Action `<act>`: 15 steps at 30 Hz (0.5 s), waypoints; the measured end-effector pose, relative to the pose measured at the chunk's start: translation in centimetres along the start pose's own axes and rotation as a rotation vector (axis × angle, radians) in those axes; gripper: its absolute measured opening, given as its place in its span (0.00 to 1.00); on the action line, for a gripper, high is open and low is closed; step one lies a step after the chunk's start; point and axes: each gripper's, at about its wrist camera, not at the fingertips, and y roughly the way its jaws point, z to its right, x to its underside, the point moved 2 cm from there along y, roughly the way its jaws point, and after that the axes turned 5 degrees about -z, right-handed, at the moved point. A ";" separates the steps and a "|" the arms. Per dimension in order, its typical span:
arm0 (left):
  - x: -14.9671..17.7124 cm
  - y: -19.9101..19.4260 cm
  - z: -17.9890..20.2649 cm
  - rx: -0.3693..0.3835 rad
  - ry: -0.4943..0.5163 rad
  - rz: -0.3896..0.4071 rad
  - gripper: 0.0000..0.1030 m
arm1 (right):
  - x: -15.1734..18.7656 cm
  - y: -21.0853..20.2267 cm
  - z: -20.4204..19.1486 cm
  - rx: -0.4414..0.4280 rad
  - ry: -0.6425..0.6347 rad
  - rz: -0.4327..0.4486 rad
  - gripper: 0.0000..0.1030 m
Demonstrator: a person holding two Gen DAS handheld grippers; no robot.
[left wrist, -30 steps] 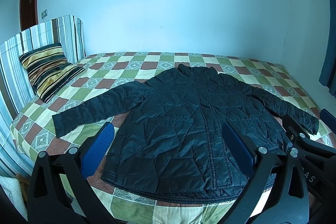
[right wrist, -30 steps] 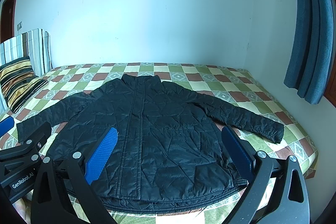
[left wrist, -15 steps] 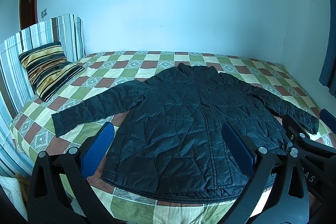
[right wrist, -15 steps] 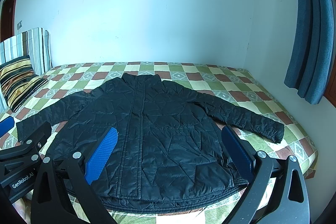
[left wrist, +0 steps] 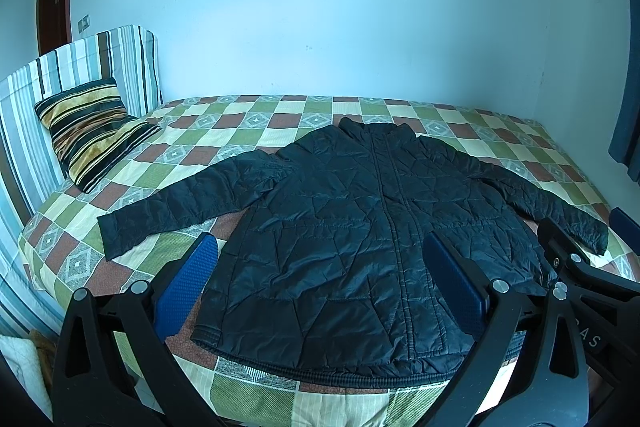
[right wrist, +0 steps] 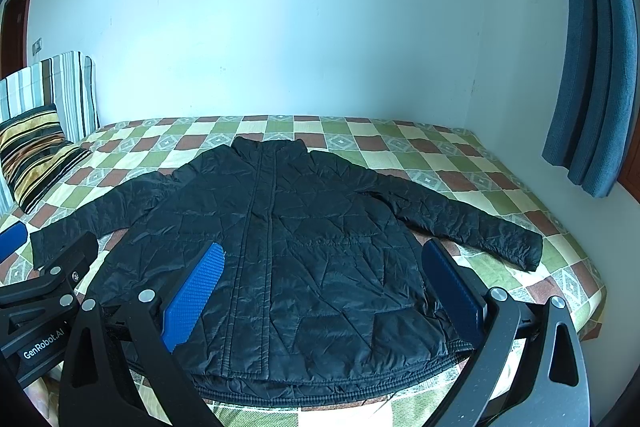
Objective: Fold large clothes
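A bed (left wrist: 280, 115) with a checked cover fills both views, its near edge cut off behind the gripper frames. A black quilted jacket (left wrist: 360, 235) lies flat on it, front up, collar toward the far wall, both sleeves spread out to the sides. Its hem near the bed's front edge is partly hidden by the fingers. A striped pillow (left wrist: 92, 131) leans on the striped headboard (left wrist: 72, 67) at the left; a blue curtain (right wrist: 592, 47) hangs at the right, cut off by the frame. The left gripper (left wrist: 320, 279) and right gripper (right wrist: 324, 283) hover above the hem, each spread wide with nothing between the blue pads, touching no cloth.
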 end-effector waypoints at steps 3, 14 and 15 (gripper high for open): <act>0.2 0.1 0.0 -0.001 0.001 0.000 0.98 | 0.3 0.3 0.1 0.000 -0.001 -0.001 0.95; 1.2 1.8 0.5 0.002 0.008 -0.024 0.98 | 0.9 1.8 0.0 -0.012 -0.005 -0.024 0.95; 1.3 2.3 0.5 -0.001 0.013 -0.033 0.98 | 0.8 2.0 0.1 -0.018 -0.001 -0.030 0.95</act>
